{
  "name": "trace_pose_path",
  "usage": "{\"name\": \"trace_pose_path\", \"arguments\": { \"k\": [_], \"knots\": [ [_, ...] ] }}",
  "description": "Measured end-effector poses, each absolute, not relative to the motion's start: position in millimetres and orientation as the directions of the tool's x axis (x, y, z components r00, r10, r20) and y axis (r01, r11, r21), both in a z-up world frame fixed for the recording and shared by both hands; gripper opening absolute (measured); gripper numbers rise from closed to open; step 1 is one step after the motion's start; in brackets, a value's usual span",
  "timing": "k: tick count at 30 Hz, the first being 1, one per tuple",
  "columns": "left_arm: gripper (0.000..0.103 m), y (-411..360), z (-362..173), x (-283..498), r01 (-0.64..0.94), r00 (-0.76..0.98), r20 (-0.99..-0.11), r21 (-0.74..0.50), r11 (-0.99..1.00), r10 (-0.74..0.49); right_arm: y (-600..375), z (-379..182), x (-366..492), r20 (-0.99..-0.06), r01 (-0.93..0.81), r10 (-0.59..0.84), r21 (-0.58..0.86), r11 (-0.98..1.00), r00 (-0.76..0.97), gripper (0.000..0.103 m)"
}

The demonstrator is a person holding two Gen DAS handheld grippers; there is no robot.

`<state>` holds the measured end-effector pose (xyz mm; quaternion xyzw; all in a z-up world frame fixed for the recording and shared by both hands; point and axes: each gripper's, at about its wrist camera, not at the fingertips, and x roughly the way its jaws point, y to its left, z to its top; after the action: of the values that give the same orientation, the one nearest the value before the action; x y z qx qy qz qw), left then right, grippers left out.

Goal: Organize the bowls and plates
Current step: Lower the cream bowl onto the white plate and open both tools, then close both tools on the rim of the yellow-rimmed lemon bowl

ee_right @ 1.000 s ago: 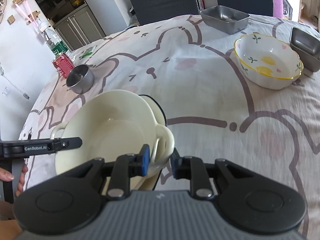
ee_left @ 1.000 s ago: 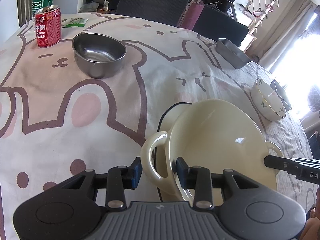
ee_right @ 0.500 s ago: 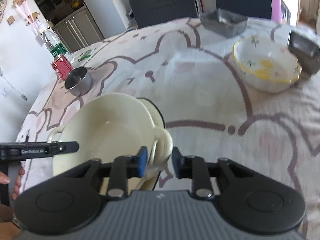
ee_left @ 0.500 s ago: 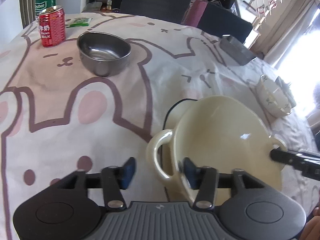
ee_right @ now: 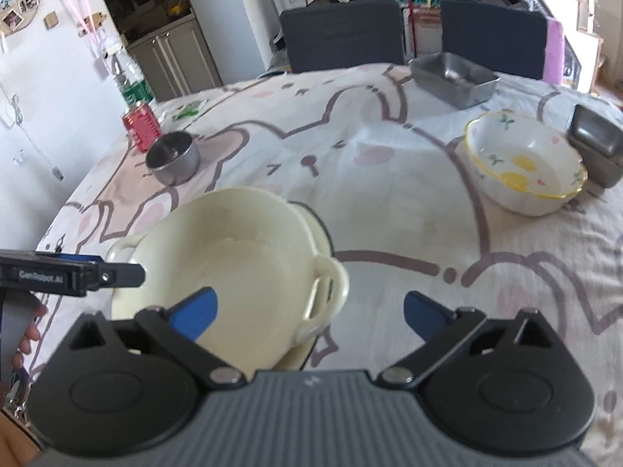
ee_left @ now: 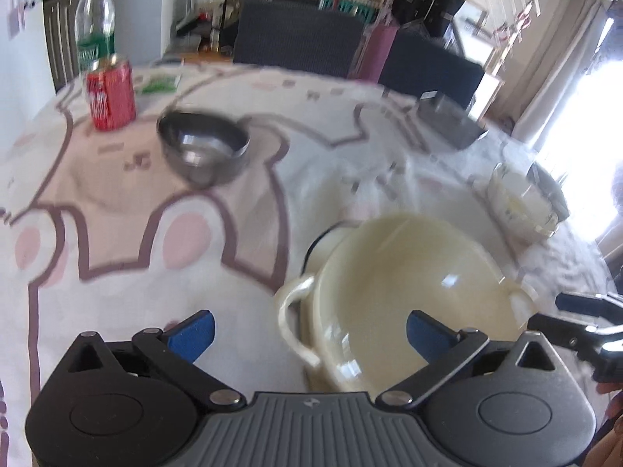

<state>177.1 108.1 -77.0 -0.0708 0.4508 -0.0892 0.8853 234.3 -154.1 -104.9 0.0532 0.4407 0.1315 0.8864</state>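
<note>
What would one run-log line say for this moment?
left claw: opening, nothing held | right claw: opening, nothing held | cream bowl: resting on cream plate | flowered bowl: apart, untouched

The left wrist view is motion-blurred — the red can's (ee_left: 111, 95) lettering is unreadable. Beneath the cream bowl (ee_right: 218, 268), a cream plate (ee_right: 321, 233) shows only its rim — the rest is hidden.
</note>
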Motion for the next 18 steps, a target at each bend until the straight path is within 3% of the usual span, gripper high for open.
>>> {"name": "trace_pose_path", "arguments": {
  "k": [10, 18],
  "knots": [
    [0.103, 47.3, -36.5, 184.6, 0.15, 0.65, -0.7, -0.264, 0.953, -0.296, -199.8, -77.0, 221.2, -0.677, -0.132, 0.177, 0.118, 0.984, 0.714, 0.103],
    [0.103, -11.6, -36.6, 201.5, 0.196, 0.619, -0.711, -0.27, 0.943, -0.333, -260.1, -58.7, 238.2, -0.645, 0.012, 0.064, 0.112, 0.994, 0.762, 0.103]
  ]
}}
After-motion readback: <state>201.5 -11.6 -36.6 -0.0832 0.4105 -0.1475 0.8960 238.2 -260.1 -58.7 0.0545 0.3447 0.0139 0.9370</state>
